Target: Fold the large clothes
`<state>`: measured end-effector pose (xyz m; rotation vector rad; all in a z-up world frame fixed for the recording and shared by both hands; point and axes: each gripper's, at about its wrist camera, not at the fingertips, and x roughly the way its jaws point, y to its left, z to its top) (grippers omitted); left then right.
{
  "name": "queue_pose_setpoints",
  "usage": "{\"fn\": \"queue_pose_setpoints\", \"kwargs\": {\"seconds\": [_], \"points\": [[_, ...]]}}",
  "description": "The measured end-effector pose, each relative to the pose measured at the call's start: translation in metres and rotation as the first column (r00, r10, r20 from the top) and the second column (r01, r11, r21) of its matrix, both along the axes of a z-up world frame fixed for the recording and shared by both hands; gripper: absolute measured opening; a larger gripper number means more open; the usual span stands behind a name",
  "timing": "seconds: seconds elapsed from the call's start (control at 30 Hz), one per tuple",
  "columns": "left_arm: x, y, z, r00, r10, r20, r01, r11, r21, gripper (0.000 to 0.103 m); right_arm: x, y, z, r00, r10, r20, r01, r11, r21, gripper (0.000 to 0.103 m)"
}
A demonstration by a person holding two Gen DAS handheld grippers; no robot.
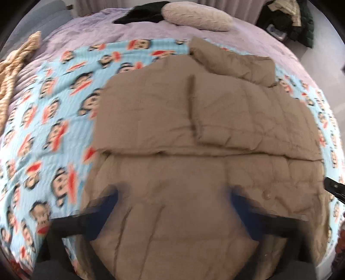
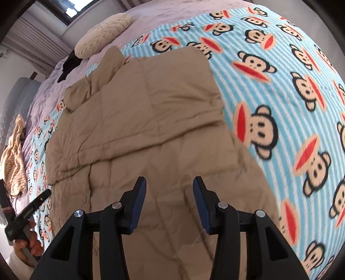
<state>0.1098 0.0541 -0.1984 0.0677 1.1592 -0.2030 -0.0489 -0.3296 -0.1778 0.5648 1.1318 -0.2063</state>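
A tan quilted padded jacket lies flat on a blue monkey-print blanket, its sleeves folded in over the body. It also shows in the right wrist view. My left gripper hangs over the jacket's near part, blurred by motion, its jaws wide apart and empty. My right gripper is open and empty above the jacket's near end; its blue-padded fingers hold nothing. The left gripper's handle and the hand on it show at the left edge of the right wrist view.
The blanket covers a lilac bedspread. A beige pillow and a black garment lie at the far end. A striped tan cloth lies at the left edge. A pile of dark clothes sits beyond the bed.
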Motion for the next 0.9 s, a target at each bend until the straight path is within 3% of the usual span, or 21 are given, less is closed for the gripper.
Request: {"fn": "queue_pose_setpoints", "kwargs": {"seconds": [0.3, 0.43, 0.53, 0.57, 0.63, 0.9], "points": [[-0.03, 0.018, 0.007, 0.999, -0.041, -0.024, 0.041, 0.999, 0.01, 0.102, -0.024, 0.029, 0.004, 0.999, -0.017, -0.028, 0.018, 0.999, 0.034, 0.055], [-0.042, 0.028, 0.02, 0.997, -0.065, -0.028, 0.066, 0.998, 0.012, 0.102, -0.037, 0.051, 0.013, 0.999, -0.009, -0.032, 0.011, 0.998, 0.054, 0.084], [-0.051, 0.036, 0.023, 0.995, -0.09, -0.049, 0.091, 0.996, 0.02, 0.102, -0.046, 0.067, 0.017, 0.999, -0.014, -0.038, 0.016, 0.998, 0.057, 0.085], [-0.054, 0.039, 0.023, 0.994, -0.097, -0.059, 0.098, 0.995, 0.024, 0.102, -0.049, 0.07, 0.017, 0.999, -0.017, -0.041, 0.02, 0.998, 0.061, 0.094], [-0.058, 0.043, 0.022, 0.992, -0.103, -0.073, 0.106, 0.994, 0.034, 0.102, -0.056, 0.079, 0.017, 0.998, -0.039, -0.047, 0.043, 0.997, 0.066, 0.103], [-0.074, 0.06, 0.022, 0.988, -0.096, -0.118, 0.102, 0.994, 0.05, 0.102, -0.07, 0.102, 0.014, 0.99, -0.032, -0.135, 0.053, 0.987, 0.155, 0.103]]}}
